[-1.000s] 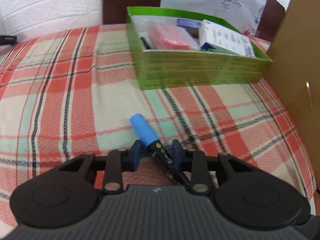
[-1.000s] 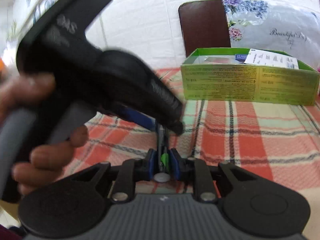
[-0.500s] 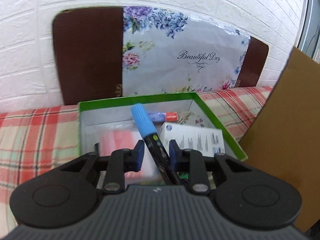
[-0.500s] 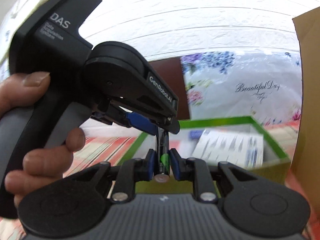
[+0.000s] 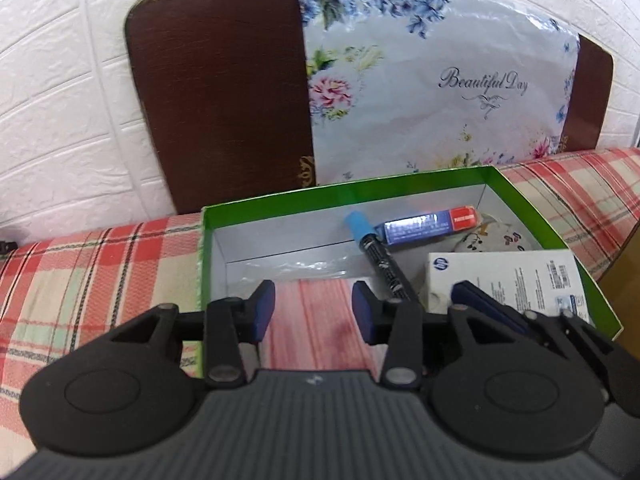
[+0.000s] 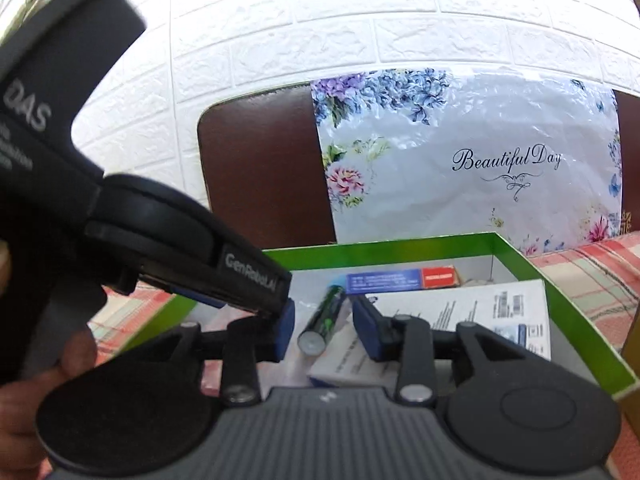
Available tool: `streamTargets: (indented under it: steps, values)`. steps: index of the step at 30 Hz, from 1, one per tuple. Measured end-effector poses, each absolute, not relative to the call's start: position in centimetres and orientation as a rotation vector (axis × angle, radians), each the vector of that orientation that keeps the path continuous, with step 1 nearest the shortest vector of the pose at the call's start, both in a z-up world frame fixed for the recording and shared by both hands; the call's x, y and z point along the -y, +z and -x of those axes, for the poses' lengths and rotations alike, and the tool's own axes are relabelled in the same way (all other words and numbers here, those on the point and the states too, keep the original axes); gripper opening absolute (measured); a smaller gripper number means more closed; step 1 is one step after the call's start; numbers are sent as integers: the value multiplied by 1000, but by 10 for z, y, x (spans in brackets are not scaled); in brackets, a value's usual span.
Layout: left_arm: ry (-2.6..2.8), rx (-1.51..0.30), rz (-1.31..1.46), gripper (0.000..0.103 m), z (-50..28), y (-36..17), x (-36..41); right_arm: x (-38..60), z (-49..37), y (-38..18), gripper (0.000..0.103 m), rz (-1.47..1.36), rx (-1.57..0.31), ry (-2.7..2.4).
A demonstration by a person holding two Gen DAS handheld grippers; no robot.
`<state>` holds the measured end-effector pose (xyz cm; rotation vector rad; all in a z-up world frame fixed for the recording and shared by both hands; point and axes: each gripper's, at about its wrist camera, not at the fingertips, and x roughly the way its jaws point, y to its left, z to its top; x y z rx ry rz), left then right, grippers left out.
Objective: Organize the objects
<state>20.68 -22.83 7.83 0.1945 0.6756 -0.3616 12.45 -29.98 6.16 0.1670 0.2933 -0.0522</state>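
Both sets of jaws are seen spread wide, with nothing held by the left gripper (image 5: 313, 312) or the right gripper (image 6: 323, 330). The marker (image 5: 378, 254) is found inside the green box (image 5: 280, 202), lying slantwise. Its blue cap seems to rest against a blue-and-red carton (image 5: 430, 225), beside the white box (image 5: 508, 276).

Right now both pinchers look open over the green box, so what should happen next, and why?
Probably lift both away from the green box. The marker lies inside it, free of the open left gripper and right gripper, beside the white carton, so this item seems done.
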Motion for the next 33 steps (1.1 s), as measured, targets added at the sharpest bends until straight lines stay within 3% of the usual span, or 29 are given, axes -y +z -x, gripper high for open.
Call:
streamTargets:
  steps: [10, 22, 30, 33]
  values:
    - [-321, -606, -283, 47, -147, 97, 208, 292, -42, 79, 35, -276, -276, -127]
    - [-344, -577, -247, 65, -54, 99, 163, 268, 49, 98, 44, -258, -332, -145]
    - [-323, -564, -206, 99, -16, 96, 129, 244, 76, 107, 47, -237, -346, -129]
    - [-310, -562, -195, 103, -7, 95, 117, 233, 84, 111, 50, -219, -343, -120]
